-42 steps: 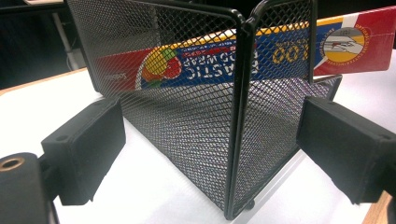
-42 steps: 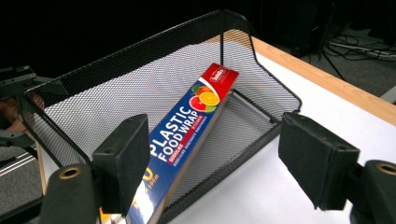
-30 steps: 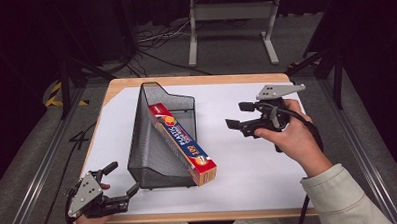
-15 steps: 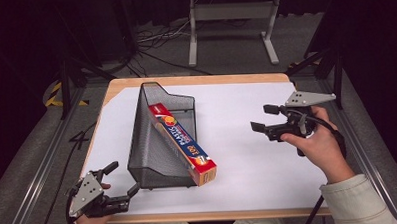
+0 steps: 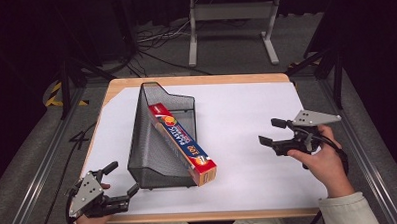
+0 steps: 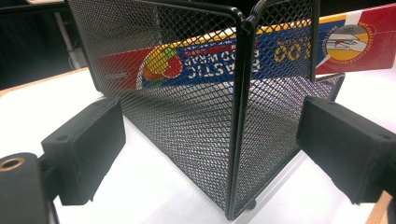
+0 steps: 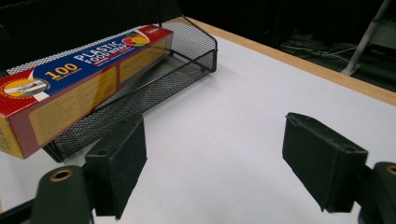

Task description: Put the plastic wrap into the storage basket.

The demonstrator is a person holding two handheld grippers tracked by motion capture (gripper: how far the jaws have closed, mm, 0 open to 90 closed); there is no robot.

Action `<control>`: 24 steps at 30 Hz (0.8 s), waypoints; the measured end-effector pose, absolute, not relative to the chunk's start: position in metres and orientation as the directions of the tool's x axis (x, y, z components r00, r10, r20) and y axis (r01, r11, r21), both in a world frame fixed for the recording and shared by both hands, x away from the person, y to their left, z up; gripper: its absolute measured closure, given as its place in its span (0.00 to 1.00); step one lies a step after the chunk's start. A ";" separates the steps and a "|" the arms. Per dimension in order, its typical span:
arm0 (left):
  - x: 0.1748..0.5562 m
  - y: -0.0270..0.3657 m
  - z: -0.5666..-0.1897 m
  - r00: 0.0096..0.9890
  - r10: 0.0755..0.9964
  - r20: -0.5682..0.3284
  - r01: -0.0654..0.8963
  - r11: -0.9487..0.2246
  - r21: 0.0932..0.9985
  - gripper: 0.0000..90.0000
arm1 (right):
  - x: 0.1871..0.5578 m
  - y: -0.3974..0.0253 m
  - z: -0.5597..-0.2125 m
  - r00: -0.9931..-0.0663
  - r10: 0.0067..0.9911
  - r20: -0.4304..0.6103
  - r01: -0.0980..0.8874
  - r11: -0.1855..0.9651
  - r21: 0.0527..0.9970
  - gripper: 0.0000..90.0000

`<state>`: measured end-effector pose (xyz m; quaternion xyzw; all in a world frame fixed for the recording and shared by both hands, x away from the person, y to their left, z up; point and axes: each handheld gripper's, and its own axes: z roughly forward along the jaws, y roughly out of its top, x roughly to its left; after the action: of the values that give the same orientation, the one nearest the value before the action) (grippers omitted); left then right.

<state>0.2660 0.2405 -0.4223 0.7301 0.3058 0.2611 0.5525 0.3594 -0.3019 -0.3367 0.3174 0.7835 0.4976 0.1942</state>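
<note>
— Tools first: where are they?
— Left tool (image 5: 120, 186) sits wide open and holds nothing, right by the near corner of the black mesh basket (image 5: 152, 143). Right tool (image 5: 273, 131) hangs wide open too, well apart.
— And the box?
— Plastic wrap box (image 5: 183, 143) leans in the basket, maybe touching the white worktop (image 5: 246, 110).
</note>
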 end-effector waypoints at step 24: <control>0.267 0.242 -0.423 0.674 0.737 0.040 0.156 -0.194 0.969 0.10 | 0.334 -0.321 -0.414 -0.683 0.731 0.009 0.339 0.306 0.890 0.24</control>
<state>0.2668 0.2416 -0.4230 0.7271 0.3071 0.2618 0.5555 0.3343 -0.3211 -0.4137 0.3420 0.7817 0.4799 0.2043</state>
